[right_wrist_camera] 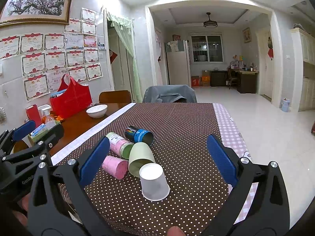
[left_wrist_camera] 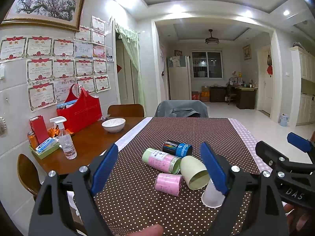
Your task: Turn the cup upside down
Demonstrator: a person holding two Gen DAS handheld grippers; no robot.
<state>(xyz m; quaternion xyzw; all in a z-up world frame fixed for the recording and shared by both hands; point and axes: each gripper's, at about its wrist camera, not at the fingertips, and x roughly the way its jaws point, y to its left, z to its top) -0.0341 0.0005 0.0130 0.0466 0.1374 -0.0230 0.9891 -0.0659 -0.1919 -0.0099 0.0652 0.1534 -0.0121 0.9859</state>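
Left hand-held gripper (left_wrist_camera: 161, 169): blue-padded fingers (left_wrist_camera: 104, 169) spread wide apart, nothing between them. It fills the lower part of the left wrist view, and its black frame shows at the left edge of the right wrist view.

Right hand-held gripper (right_wrist_camera: 157, 160): fingers (right_wrist_camera: 221, 157) likewise wide apart, gripping nothing, held above the surface. In the left wrist view its frame enters from the right edge.

White cup (right_wrist_camera: 154, 181): stands mouth down on the dotted brown cloth (right_wrist_camera: 187, 133), flat base up, lower centre of the right wrist view, framed between the right gripper's fingers but touched by neither. In the left wrist view the same cup (left_wrist_camera: 212, 194) sits lower right of centre, partly hidden behind the right-hand blue finger.

Just behind the white cup: a pale green cup (right_wrist_camera: 140, 157) on its side, open mouth toward the camera; the white cup overlaps its rim in the picture, contact cannot be told. Left of it a pink roll (right_wrist_camera: 116, 167) lying flat. Further back a green-lidded jar with pink label (right_wrist_camera: 120, 145) on its side, and a black and blue can (right_wrist_camera: 138, 134), also on its side.

Left part of the frame, on bare wood of the surface (right_wrist_camera: 78, 123): white bowl (right_wrist_camera: 96, 110), red bag (right_wrist_camera: 70, 97), spray bottle (left_wrist_camera: 66, 139). Pink checked cloth (right_wrist_camera: 230, 127) runs along the right edge of the dotted cloth. A chair draped in grey (right_wrist_camera: 169, 94) stands at the far end.
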